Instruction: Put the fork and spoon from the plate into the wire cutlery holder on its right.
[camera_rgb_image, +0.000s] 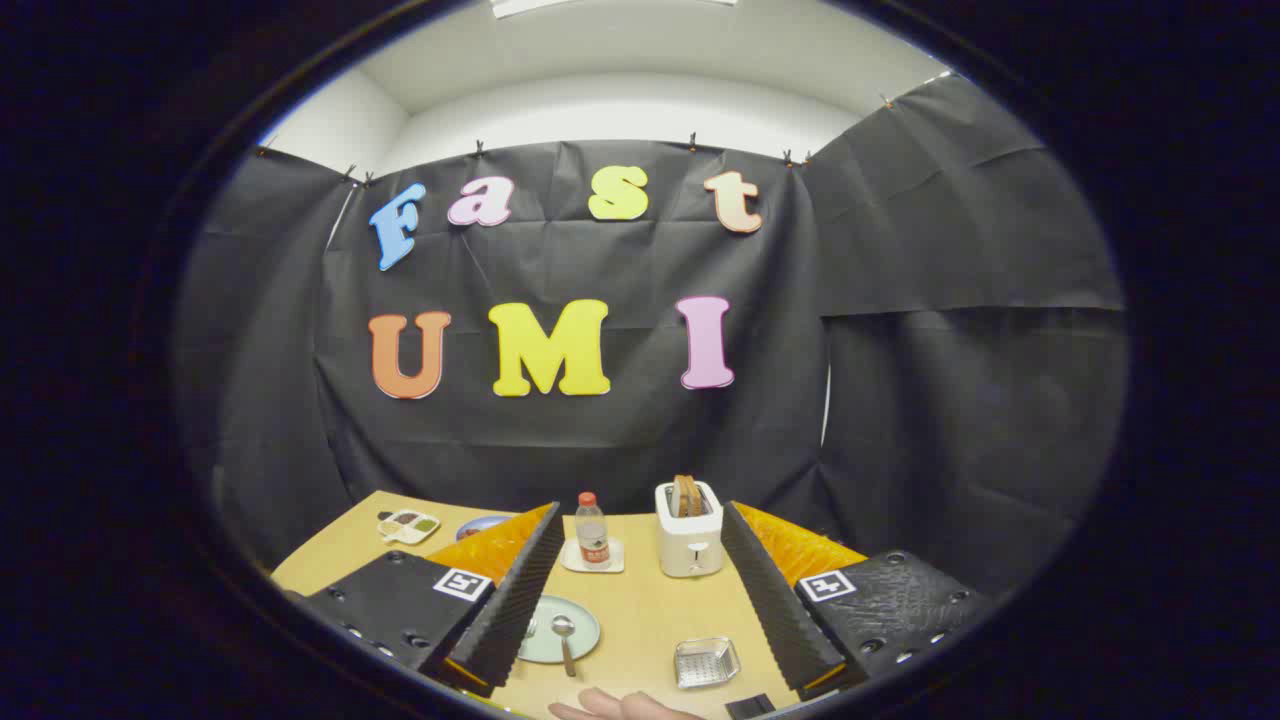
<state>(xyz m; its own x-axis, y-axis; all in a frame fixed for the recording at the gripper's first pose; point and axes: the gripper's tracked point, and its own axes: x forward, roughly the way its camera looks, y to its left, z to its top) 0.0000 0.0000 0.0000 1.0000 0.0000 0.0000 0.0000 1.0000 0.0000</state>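
My gripper (640, 590) is held above the wooden table, its two ribbed black fingers (515, 600) spread wide and open with nothing between them. Below, between the fingers, a pale green plate (580, 640) lies partly hidden behind the left finger. A spoon (565, 640) rests on it with its handle pointing toward me. Another piece of cutlery shows only as a sliver at the left finger's edge. The wire cutlery holder (706, 662) sits to the plate's right, close to the right finger.
A white toaster (689, 540) with bread in it stands beyond the fingers, next to a bottle (592, 535) on a white coaster. A small divided dish (407, 525) and a blue plate (480, 524) lie far left. A person's hand (625, 706) rests at the table's near edge.
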